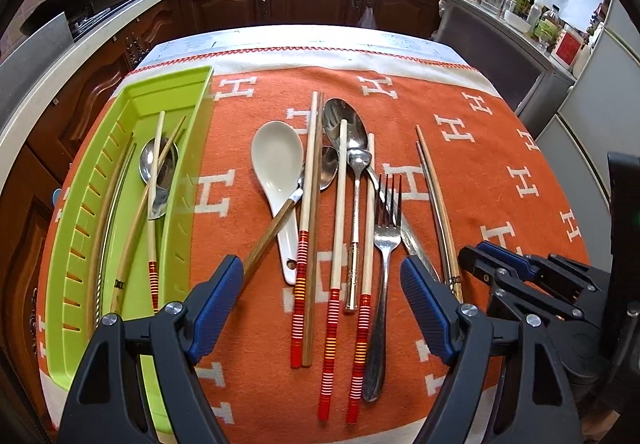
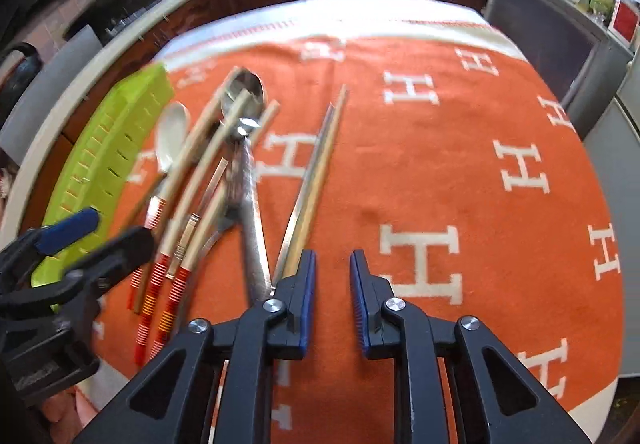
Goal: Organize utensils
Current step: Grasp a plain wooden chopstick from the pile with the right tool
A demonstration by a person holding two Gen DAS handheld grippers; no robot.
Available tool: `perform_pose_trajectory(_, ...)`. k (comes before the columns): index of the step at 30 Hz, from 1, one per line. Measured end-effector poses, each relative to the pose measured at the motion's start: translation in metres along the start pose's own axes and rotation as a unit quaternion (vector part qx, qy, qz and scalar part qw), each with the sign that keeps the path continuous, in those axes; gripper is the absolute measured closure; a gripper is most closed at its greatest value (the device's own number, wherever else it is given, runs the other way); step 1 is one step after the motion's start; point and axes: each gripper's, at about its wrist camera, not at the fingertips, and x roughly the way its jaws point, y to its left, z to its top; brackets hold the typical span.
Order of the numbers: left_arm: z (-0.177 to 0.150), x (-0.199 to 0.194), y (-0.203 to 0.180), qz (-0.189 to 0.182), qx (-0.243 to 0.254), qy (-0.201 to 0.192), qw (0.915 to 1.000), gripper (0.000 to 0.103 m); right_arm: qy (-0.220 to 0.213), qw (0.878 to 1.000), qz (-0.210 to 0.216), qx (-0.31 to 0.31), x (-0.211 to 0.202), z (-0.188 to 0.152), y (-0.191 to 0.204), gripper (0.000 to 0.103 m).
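Just ahead of your right gripper (image 2: 333,264), jaws narrowly apart and empty, lie the thin, slippery chopsticks (image 2: 310,179); pinch their near ends.

We see bare orange cloth (image 2: 460,147) filling the frame's right half. Crowded utensils (image 2: 224,179) and the green tray (image 2: 108,147) block the left.
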Motion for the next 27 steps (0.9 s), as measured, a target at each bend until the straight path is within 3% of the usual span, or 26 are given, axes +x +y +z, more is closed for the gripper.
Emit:
perform_pose_trajectory(11, 0.001, -0.003, 0.003, 0.001, -0.007, -0.006, 1.0000, 0.024, 0.009, 0.998, 0.043, 0.055, -0.005, 0.009, -0.008, 0.086)
perform_pose_trajectory(16, 0.000, -0.003, 0.004, -0.001, -0.009, -0.006, 0.9999, 0.024, 0.019, 0.998, 0.041, 0.044, -0.002, 0.005, -0.001, 0.086)
perform_pose_trajectory(27, -0.001, 0.000, 0.015, -0.006, -0.025, -0.004, 0.9997, 0.024, 0.017, 1.000, -0.008, -0.003, 0.006, 0.011, 0.019, 0.083)
